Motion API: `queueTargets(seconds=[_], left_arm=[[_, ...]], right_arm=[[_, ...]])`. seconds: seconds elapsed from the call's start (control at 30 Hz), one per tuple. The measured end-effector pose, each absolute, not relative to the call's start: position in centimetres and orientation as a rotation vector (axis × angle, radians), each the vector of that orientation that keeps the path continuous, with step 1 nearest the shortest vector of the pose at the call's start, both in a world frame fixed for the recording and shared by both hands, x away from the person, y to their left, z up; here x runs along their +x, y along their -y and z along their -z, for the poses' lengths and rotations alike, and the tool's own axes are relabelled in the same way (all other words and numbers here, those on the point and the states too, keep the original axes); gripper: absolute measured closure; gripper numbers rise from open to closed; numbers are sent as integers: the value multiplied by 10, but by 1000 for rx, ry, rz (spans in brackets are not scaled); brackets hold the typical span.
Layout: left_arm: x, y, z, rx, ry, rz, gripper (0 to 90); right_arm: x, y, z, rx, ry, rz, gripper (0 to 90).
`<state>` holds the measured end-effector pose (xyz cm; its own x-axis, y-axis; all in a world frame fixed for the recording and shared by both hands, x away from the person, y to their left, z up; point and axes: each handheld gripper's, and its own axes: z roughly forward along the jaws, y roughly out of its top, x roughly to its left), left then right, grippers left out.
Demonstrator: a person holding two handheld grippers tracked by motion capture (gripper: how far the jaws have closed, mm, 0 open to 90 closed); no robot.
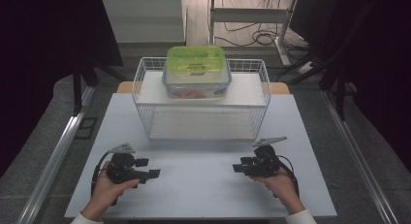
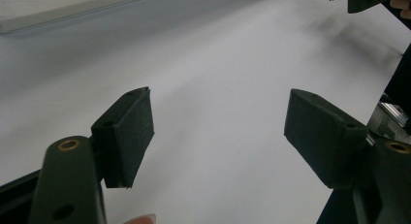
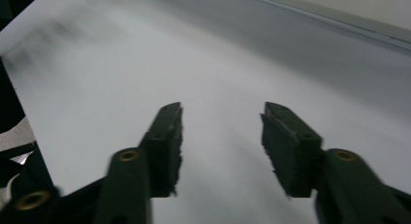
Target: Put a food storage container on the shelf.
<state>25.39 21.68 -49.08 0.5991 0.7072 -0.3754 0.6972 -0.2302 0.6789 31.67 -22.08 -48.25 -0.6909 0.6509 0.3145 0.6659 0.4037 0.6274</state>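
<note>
A clear plastic box with a green lid stands on the upper shelf of a white wire rack at the back of the white table. Near the table's front left, my left gripper rests low in a hand, open, its jaws pointing toward the middle. In the left gripper view the left gripper has only bare tabletop between its pads. My right gripper lies at the front right, pointing inward. In the right gripper view the right gripper stands open with nothing between its jaws.
The rack has an empty lower shelf facing me. Beyond the table lie floor cables and a desk frame. Metal rails run along both sides of the table.
</note>
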Motion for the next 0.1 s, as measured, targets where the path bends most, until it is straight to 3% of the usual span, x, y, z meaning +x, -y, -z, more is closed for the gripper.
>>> queueTargets(seconds=[0.1], left_arm=[[253, -218, 491, 1957, -1121, -40, 257]], right_arm=[[315, 222, 481, -1253, 2636, 1215, 350]])
